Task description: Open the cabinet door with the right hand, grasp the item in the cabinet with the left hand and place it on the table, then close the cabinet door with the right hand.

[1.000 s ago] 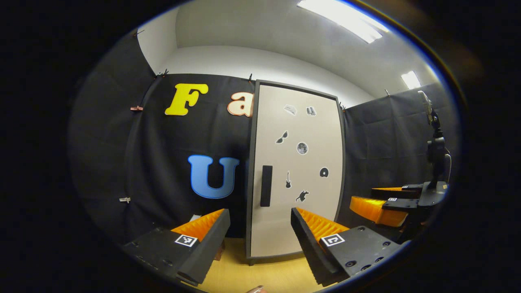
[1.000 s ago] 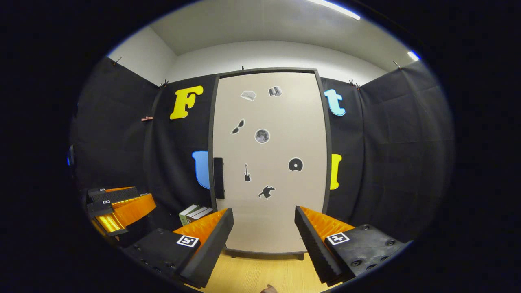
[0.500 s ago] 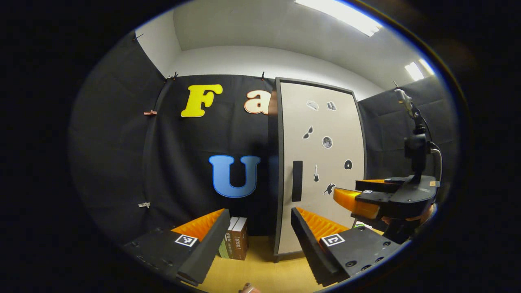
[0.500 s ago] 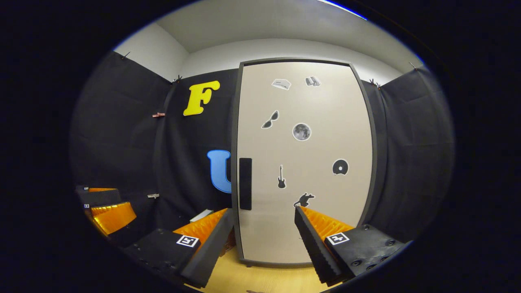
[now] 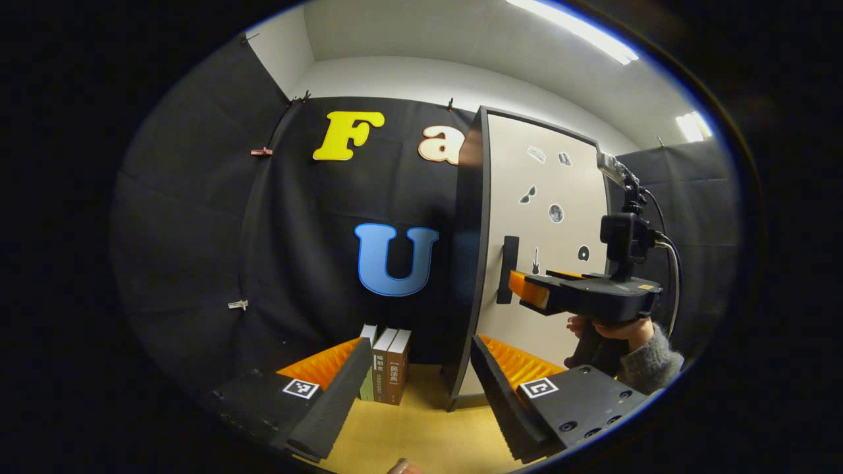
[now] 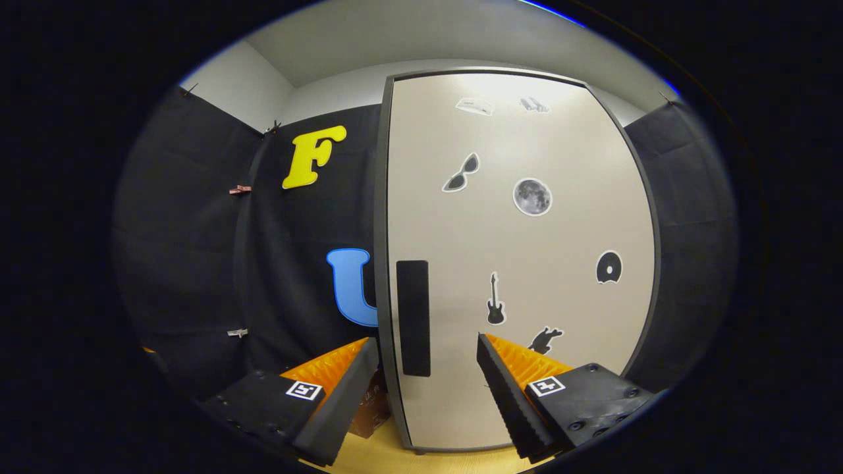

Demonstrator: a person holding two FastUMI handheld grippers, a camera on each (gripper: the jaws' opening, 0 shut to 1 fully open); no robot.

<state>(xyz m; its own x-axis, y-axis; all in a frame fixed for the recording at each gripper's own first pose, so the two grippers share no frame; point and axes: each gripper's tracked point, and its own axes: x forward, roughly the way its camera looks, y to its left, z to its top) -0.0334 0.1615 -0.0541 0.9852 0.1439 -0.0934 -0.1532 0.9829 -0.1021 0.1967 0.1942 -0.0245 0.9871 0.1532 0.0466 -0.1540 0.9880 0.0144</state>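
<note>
The tall cabinet has a pale door (image 6: 527,263) with small dark stickers, and the door stands closed, hiding what is inside. A dark vertical handle (image 6: 413,318) sits at the door's left edge. My right gripper (image 6: 428,342) is open, with the handle just beyond its fingertips and between them. The left gripper view looks at the cabinet door (image 5: 553,309) from its left side. There a hand (image 5: 609,328) holds the right gripper (image 5: 535,284), whose tips are close to the handle (image 5: 507,270). My left gripper (image 5: 420,342) is open and holds nothing, low over the table.
A few books (image 5: 385,365) stand upright on the wooden table (image 5: 421,428), against the black cloth wall just left of the cabinet. One brown book (image 6: 369,411) peeks out behind my right gripper's left finger. A grey sleeve (image 5: 649,365) shows at lower right.
The right gripper has moved forward, close up to the door handle. The left gripper has swung leftwards, so the cabinet's left side and the books have come into view.
</note>
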